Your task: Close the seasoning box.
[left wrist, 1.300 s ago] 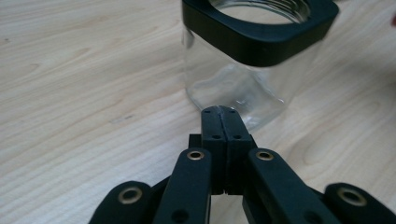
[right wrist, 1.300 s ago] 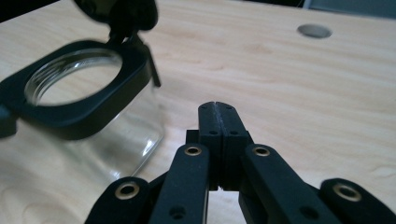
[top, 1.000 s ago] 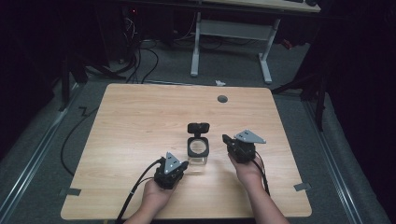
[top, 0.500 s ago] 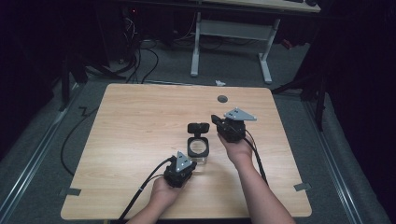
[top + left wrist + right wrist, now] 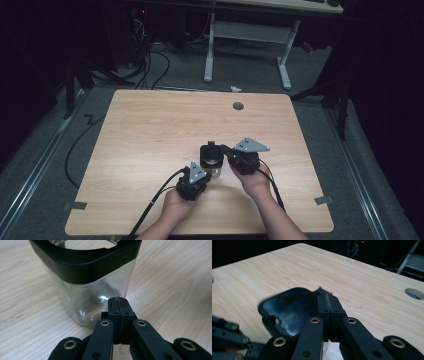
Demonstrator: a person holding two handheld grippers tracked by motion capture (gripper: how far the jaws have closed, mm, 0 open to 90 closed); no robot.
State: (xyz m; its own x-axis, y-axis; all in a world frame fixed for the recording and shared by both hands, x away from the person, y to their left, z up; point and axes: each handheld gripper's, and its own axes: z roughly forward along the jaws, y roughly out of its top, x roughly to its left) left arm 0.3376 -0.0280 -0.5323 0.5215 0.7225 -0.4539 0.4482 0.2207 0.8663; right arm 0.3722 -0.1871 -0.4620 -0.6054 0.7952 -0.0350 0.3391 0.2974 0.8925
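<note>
A clear square glass jar [image 5: 215, 170] [image 5: 92, 297] with a black rim stands near the table's front middle. A glossy black lid [image 5: 211, 155] [image 5: 289, 307] lies over its mouth; whether it is seated I cannot tell. My left gripper [image 5: 206, 173] [image 5: 118, 300] is shut and empty, with its tips at the jar's lower near side. My right gripper [image 5: 223, 149] [image 5: 328, 298] is also shut, and its tips rest against the lid's right edge.
The wooden table [image 5: 150, 130] has a round cable hole [image 5: 238, 106] [image 5: 414, 293] at the back right. Tape marks sit at the front corners. Cables trail off the front left edge. A desk frame stands on the floor behind.
The right gripper has come back toward the person beside the jar. The black lid, which lay behind the jar, is now over the jar's mouth. The left gripper has hardly moved.
</note>
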